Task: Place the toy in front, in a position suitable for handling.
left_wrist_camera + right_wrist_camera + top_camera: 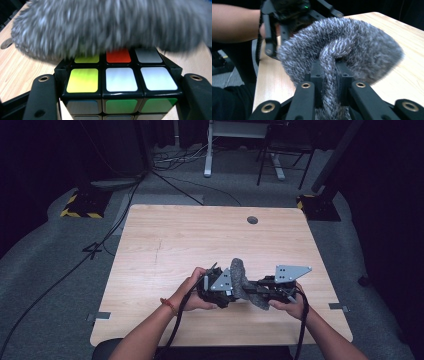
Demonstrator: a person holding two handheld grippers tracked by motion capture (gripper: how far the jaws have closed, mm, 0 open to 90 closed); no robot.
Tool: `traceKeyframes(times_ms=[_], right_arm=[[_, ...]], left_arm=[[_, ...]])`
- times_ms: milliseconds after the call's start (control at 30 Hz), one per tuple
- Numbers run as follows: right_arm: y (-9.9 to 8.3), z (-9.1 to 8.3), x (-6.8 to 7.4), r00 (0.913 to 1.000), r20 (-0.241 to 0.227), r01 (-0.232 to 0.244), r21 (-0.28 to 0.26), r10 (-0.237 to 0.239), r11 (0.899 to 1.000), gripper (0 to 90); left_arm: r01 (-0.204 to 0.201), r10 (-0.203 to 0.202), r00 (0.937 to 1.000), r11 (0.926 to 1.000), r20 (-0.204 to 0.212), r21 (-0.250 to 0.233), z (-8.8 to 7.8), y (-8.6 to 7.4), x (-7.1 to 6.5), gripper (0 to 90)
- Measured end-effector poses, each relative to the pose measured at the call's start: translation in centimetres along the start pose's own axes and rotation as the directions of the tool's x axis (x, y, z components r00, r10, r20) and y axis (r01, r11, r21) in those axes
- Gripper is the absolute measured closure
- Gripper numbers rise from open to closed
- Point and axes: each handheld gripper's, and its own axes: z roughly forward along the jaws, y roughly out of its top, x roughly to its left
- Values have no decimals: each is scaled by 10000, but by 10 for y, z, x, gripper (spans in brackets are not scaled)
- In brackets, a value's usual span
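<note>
A grey fuzzy cloth [239,272] hangs between my two grippers above the near middle of the wooden table [200,235]. My left gripper [229,290] is shut on a Rubik's cube [121,80], its black jaws pressed on the cube's two sides. The cube's top face shows yellow, white and red tiles, and the front face shows green. The cloth [100,27] lies against the cube's far top edge and hides its back row. My right gripper [329,75] is shut on a bunched fold of the cloth [352,47]. Beyond the cloth stands the left gripper [284,15].
A round grommet hole [252,220] sits near the table's far edge. Behind the table are a white desk leg [207,150], a dark chair frame [280,155] and floor cables [175,160]. Yellow-and-black striped stand bases [80,205] flank the far corners.
</note>
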Motion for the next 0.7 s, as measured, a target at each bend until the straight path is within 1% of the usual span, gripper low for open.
traceKeyframes(times_ms=[33, 67, 233, 300, 367, 433, 467, 500, 533, 567, 633, 700], right_arm=[[-1, 0, -1, 10000, 62, -53, 46, 53, 10000, 802], [-2, 0, -3, 9999, 43, -168, 70, 168, 9998, 802], [-4, 2, -4, 9994, -12, -351, 128, 351, 9993, 802], [-4, 2, -4, 9995, 166, -271, 231, 267, 9994, 802], [-5, 2, -4, 9992, 298, -285, 349, 275, 9990, 802], [-7, 3, -6, 9980, 540, -349, 467, 323, 9983, 802], [-8, 4, -7, 9975, 603, -403, 564, 369, 9976, 802], [-10, 6, -7, 9978, 418, -529, 554, 506, 9971, 802], [-10, 8, -6, 9985, 294, -487, 642, 469, 9968, 802], [-9, 10, -5, 9991, 260, -358, 834, 337, 9959, 801], [-8, 12, -2, 9995, 294, -178, 941, 151, 9954, 802], [-9, 10, -2, 9997, 163, -192, 694, 181, 9974, 802]], left_arm=[[5, -5, 10000, 10000, 28, -96, -2, 1, 0, 335], [-84, 85, 9999, 9999, 75, -145, -2, 1, 0, 335], [-3, 7, 9999, 9996, 136, -293, -4, 1, -1, 334], [-94, 95, 9999, 9997, 56, -242, -5, 1, -1, 334], [-3, 7, 10000, 9990, 87, -457, -7, 2, -1, 335], [4, 0, 10000, 9980, 53, -636, -10, 3, -1, 335], [-3, 12, 9999, 9974, 114, -726, -11, 4, -1, 335], [-7, 19, 9999, 9970, 161, -771, -11, 4, -1, 335], [-95, 107, 9998, 9975, 166, -707, -10, 5, -2, 335], [-83, 96, 9998, 9976, 184, -682, -9, 5, -3, 334], [59, -36, 9994, 9979, 345, -648, -8, 3, -2, 334], [107, -90, 9995, 9984, 296, -560, -7, 1, 0, 333]])
